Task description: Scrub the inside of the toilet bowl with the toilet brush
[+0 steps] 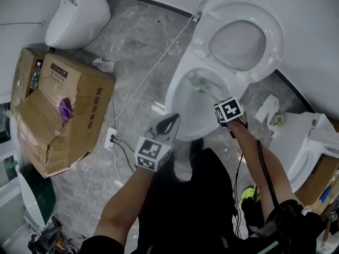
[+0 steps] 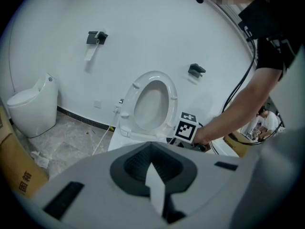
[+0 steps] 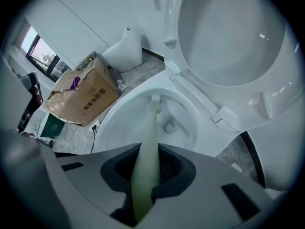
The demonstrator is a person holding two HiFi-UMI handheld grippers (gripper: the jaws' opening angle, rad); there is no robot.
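Note:
The white toilet (image 1: 177, 97) stands open, its seat and lid (image 1: 241, 41) raised against the wall. My right gripper (image 1: 218, 102) hovers over the bowl's right rim, shut on the pale green toilet brush (image 3: 148, 151). The brush head (image 1: 197, 82) is down inside the bowl near the back wall, and in the right gripper view the brush head (image 3: 156, 101) sits just above the drain. My left gripper (image 1: 169, 123) hangs at the bowl's front rim, jaws together with nothing seen held. The left gripper view looks over its jaws (image 2: 155, 178) at the toilet (image 2: 147, 104) and the right gripper's marker cube (image 2: 187, 126).
A battered cardboard box (image 1: 63, 110) lies on the floor to the left, with a second toilet (image 1: 77, 15) behind it. Another toilet (image 1: 302, 147) stands at the right. A white cable (image 1: 153, 73) runs across the marble floor to a power strip (image 1: 110, 137).

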